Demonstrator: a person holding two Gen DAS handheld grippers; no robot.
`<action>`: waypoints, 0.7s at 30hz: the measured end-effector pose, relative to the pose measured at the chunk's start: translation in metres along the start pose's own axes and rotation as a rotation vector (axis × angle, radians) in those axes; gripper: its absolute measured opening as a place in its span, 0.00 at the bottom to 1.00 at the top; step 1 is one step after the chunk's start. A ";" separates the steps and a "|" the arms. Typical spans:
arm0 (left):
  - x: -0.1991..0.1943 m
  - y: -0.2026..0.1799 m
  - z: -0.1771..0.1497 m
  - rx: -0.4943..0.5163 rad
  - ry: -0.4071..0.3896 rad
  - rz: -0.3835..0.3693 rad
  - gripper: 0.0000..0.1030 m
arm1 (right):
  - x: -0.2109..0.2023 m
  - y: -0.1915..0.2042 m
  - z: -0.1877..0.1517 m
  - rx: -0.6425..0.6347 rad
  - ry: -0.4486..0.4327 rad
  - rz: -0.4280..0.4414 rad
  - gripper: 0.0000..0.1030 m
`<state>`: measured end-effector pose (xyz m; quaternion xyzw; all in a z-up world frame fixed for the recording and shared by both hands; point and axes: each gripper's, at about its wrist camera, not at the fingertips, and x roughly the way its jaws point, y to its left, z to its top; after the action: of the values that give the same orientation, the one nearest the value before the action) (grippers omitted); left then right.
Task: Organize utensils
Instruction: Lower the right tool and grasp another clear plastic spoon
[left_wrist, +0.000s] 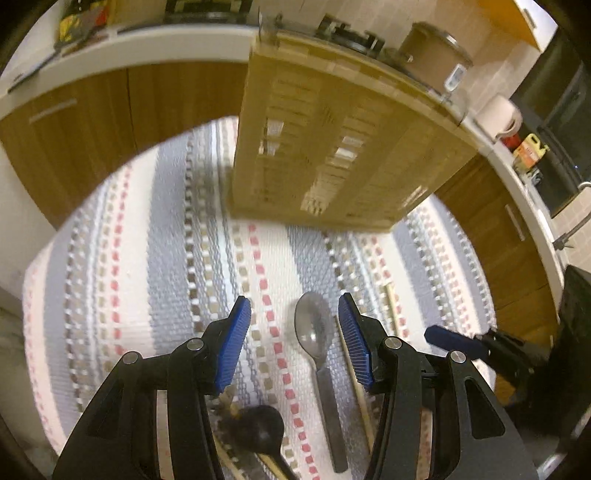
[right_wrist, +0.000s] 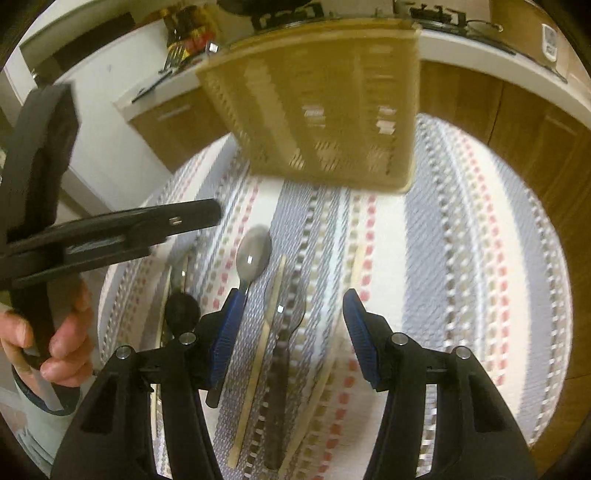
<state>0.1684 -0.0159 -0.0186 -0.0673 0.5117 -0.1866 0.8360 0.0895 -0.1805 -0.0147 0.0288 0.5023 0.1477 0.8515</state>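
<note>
Your left gripper (left_wrist: 293, 345) stands open and empty over the steel spoon (left_wrist: 313, 328), pitched down to straddle it; your right gripper (right_wrist: 291, 332) is likewise open, holding nothing, above the chopsticks (right_wrist: 258, 347) and a dark spoon (right_wrist: 282, 354); utensils lie loose on the striped cloth (left_wrist: 147, 221); the caddy (left_wrist: 332, 147) waits beyond, upright, apparently to receive them.

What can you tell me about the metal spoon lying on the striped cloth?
The metal spoon is silver-grey, with a shiny oval bowl and a flat, straight handle. It lies flat on the striped cloth, bowl up and pointing toward the perforated tan utensil basket, well apart from it. A pale wooden stick lies close alongside. The spoon shows between the blue pads of the left hand-held gripper, which do not touch it.
</note>
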 end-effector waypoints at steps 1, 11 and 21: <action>0.005 0.000 0.000 -0.004 0.006 -0.001 0.47 | 0.003 0.002 -0.001 -0.007 0.001 -0.009 0.51; 0.029 -0.006 0.000 -0.021 0.005 0.004 0.47 | 0.036 0.006 -0.004 -0.036 -0.009 -0.052 0.51; 0.025 0.001 -0.002 -0.047 0.003 -0.027 0.47 | 0.052 0.026 -0.008 -0.128 -0.039 -0.184 0.35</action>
<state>0.1766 -0.0245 -0.0405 -0.0937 0.5165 -0.1859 0.8306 0.1001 -0.1418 -0.0571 -0.0692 0.4757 0.1001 0.8711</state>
